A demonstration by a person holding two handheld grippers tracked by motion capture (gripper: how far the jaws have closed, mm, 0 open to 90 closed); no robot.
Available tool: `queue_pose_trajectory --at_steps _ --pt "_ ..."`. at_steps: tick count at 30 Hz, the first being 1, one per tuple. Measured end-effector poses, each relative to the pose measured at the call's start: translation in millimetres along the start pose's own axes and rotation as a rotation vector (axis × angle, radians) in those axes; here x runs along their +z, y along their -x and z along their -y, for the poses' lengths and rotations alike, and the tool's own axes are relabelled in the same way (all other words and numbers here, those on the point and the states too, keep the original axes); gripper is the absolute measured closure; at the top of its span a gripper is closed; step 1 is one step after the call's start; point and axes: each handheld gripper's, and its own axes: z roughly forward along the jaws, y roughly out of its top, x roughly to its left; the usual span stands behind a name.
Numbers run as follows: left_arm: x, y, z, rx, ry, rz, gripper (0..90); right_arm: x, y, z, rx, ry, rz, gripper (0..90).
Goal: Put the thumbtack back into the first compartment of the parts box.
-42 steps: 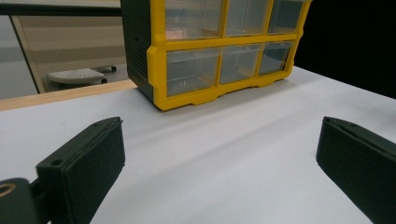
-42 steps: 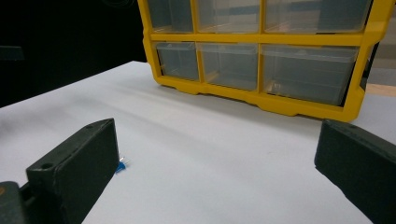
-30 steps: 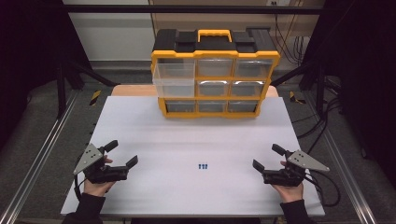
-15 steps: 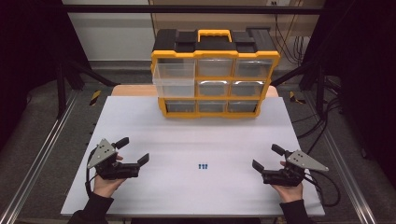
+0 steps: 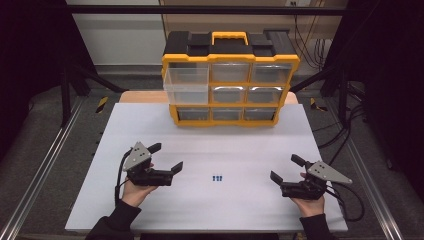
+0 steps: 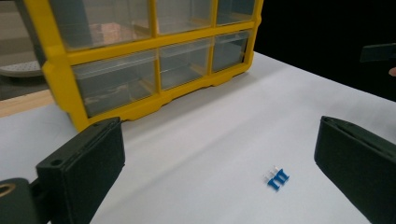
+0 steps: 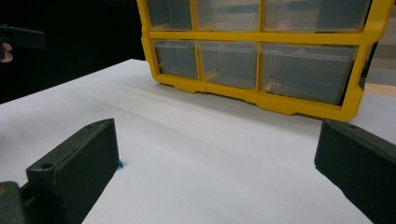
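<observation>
The left gripper (image 5: 166,156) has moved in from the lower-left edge toward frame centre over the last second, jaws spread and empty; the right gripper (image 5: 286,169), likewise spread and empty, has held its place at lower right; judged an approach just begun. The blue clips (image 5: 217,178) lie on the table (image 5: 250,145) at lower centre, between the grippers, nearer the left, touching neither; the drawer box (image 5: 230,80) stands well apart at top centre.

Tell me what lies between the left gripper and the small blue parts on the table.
Nothing: in the high view, bare white table runs from the open left gripper to the small blue parts. The left gripper view shows that stretch bare too.
</observation>
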Motion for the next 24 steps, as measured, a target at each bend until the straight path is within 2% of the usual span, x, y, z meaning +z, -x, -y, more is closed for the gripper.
queue_pose_trajectory --at_steps 1,9,11,12,15,17,18,19,22,24 --pt "0.0 0.0 0.0 0.000 0.000 0.000 1.4 0.0 0.0 0.0 0.000 0.000 0.000 0.5" --pt "30.7 19.7 -2.9 -0.003 -0.039 0.028 1.4 0.3 0.0 0.1 -0.001 -0.002 0.001 0.5" --pt "33.4 21.1 -2.4 -0.003 -0.042 0.029 1.4 0.3 -0.1 0.1 -0.001 -0.001 0.001 0.5" --pt "39.6 24.5 -1.1 0.002 -0.068 0.028 1.4 0.2 0.1 0.1 -0.003 0.001 -0.002 0.5" --pt "45.8 27.5 1.2 0.002 -0.087 0.025 1.4 -0.1 -0.2 0.0 0.001 0.000 -0.001 0.5" --pt "53.1 30.6 5.1 -0.007 -0.117 0.021 1.5 0.4 0.2 0.2 -0.004 0.000 0.000 0.5" --pt "55.8 31.9 6.5 -0.010 -0.128 0.016 1.7 0.4 -1.2 0.0 0.015 0.003 -0.010 0.5" --pt "55.8 31.9 6.5 -0.010 -0.128 0.016 1.9 0.4 -1.2 0.0 0.015 0.003 -0.010 0.5" --pt "65.7 36.5 12.1 -0.012 -0.173 0.006 2.6 0.6 0.2 0.4 -0.008 0.000 -0.002 0.5" --pt "70.9 39.0 15.4 -0.016 -0.195 0.007 3.3 0.5 -0.3 0.4 -0.001 -0.002 -0.002 0.5"
